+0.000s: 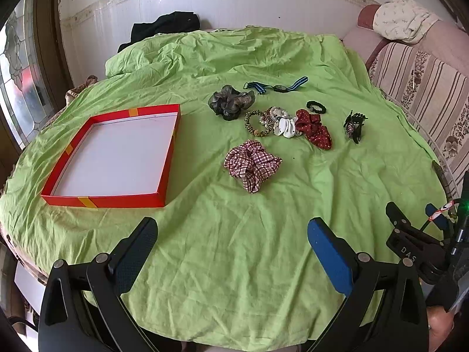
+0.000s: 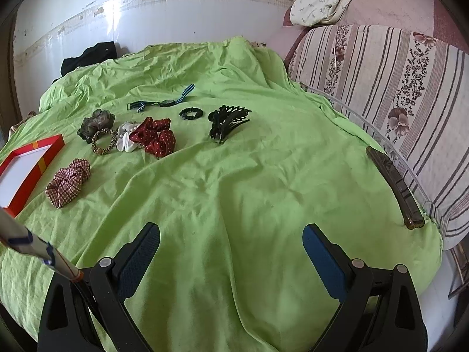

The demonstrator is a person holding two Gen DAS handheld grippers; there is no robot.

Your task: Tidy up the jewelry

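Note:
An empty red tray [image 1: 105, 199] [image 2: 17, 202] with a white floor lies on the green cloth at the left. Right of it lie a checked scrunchie [image 1: 252, 165] [image 2: 69, 182], a grey scrunchie [image 1: 231, 102] [image 2: 96, 124], a leopard hair tie [image 1: 258, 123] [image 2: 104, 142], a white scrunchie [image 1: 285, 126] [image 2: 126, 139], a red dotted scrunchie [image 1: 313, 129] [image 2: 155, 138], a black hair tie [image 1: 316, 107] [image 2: 191, 113], a black claw clip [image 1: 354, 126] [image 2: 228, 123] and a striped-band watch [image 1: 278, 86] [image 2: 164, 102]. My left gripper [image 1: 231, 234] and right gripper [image 2: 231, 240] are open and empty, hovering near the front edge.
The green cloth [image 1: 234, 249] covers a round table. A striped floral sofa [image 2: 395, 88] stands at the right with a white garment [image 2: 322, 3] on it. A dark long clip [image 2: 395, 184] lies at the table's right edge. Black cloth [image 1: 164, 29] lies at the back.

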